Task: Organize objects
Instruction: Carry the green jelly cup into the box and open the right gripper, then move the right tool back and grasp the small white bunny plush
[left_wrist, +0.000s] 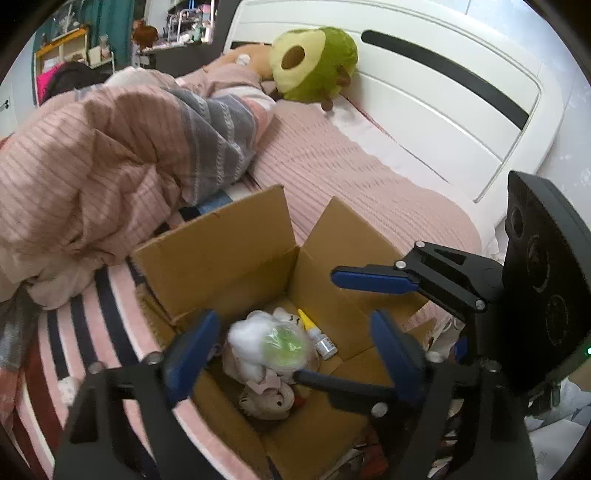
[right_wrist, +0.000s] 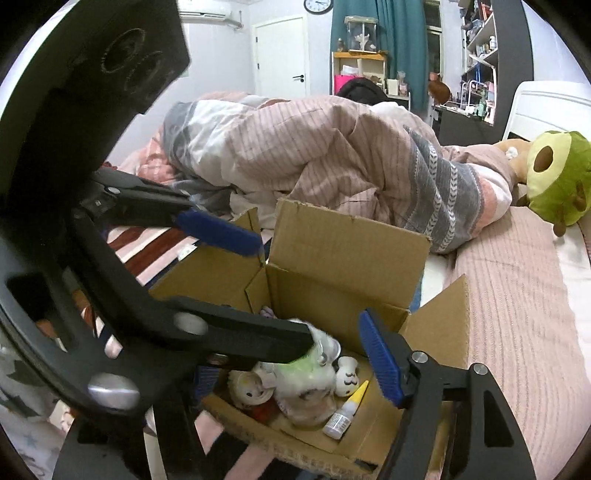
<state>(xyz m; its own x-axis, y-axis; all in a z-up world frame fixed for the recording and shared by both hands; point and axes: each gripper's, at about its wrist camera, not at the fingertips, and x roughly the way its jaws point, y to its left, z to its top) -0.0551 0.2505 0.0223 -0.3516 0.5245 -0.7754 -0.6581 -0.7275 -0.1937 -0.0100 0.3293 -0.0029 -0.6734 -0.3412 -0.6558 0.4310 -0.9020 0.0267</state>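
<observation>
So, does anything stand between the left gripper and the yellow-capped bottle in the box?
Nothing visible does. The bottle lies uncovered on the floor of the open box, beside the bag of fluff. One finger of the right gripper reaches in close by.

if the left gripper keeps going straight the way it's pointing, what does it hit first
Most likely the clear bag of white stuffing and green slime lying on top of the toys in the cardboard box. The left gripper has its jaws open, with the bag between them and apart from both. Depth is hard to judge.

Bed carries cardboard box, rumpled quilt, avocado plush
</observation>
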